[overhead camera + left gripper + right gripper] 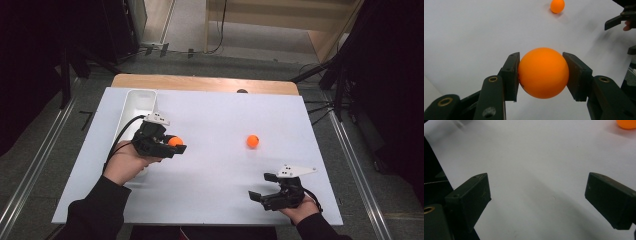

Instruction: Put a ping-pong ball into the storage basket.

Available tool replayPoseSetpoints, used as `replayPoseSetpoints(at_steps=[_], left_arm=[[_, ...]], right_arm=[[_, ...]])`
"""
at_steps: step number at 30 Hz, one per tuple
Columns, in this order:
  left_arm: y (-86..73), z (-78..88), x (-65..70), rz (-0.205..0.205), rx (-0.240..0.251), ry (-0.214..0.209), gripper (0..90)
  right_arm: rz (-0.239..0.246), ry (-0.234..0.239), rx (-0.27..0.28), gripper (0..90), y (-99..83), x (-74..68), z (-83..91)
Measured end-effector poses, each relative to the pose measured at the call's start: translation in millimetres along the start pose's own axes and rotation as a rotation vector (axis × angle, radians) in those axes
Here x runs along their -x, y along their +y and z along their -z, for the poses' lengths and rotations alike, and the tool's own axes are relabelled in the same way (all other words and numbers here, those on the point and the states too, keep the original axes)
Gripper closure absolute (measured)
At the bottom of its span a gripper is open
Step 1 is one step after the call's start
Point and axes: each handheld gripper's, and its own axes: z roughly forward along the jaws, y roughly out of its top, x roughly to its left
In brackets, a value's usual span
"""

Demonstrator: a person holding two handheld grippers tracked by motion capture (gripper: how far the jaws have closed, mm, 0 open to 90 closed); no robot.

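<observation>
Orange ball [543,73] in L gripper [541,75]

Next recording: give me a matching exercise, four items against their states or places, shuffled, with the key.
Items:
1. left tool
2. right tool
3. loose ball
4. white bin

States:
A. lies alone mid-table
B. jaws wide apart, nothing between them
C. stands along the table's left edge
D. clamped on an orange ball

Pairs: 1-D, 2-B, 3-A, 4-C
</observation>
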Motion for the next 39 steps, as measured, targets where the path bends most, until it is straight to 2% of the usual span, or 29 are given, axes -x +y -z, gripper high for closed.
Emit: replayPoseSetpoints(at_steps=[5,10,14,16,18,27,30,36,39], left_arm=[[2.1,6.4,-4.4,0.023,0.023,0.043,50.8],[4.2,12.9,-8.9,0.034,0.037,0.072,50.8],[5.9,18.0,-13.6,0.058,0.051,0.093,50.8],[6.1,19.9,-15.4,0.071,0.061,0.121,50.8],[6.2,21.6,-17.8,0.095,0.07,0.117,50.7],[5.2,28.3,-27.4,0.114,0.072,0.179,50.7],[3.9,32.5,-31.9,0.134,0.083,0.186,50.7],[3.1,39.3,-35.7,0.148,0.098,0.206,50.7],[2.4,41.4,-37.2,0.154,0.098,0.23,50.7]], right_arm=[[0.0,0.0,0.004,5.1,0.2,0.4,0.5],[0.003,0.0,0.004,5.1,0.1,0.1,0.3],[-0.003,-0.001,0.009,5.0,0.1,0.2,0.6],[-0.003,0.0,0.013,5.1,0.0,0.2,0.7],[0.001,-0.003,0.013,5.0,-0.1,0.2,0.9],[-0.002,0.004,0.016,5.1,0.1,0.4,1.1],[-0.005,0.006,0.013,5.1,0.0,-0.1,1.2],[0.003,0.005,0.019,5.1,0.3,0.3,0.8],[0.005,0.004,0.017,5.1,0.4,0.5,0.8]])
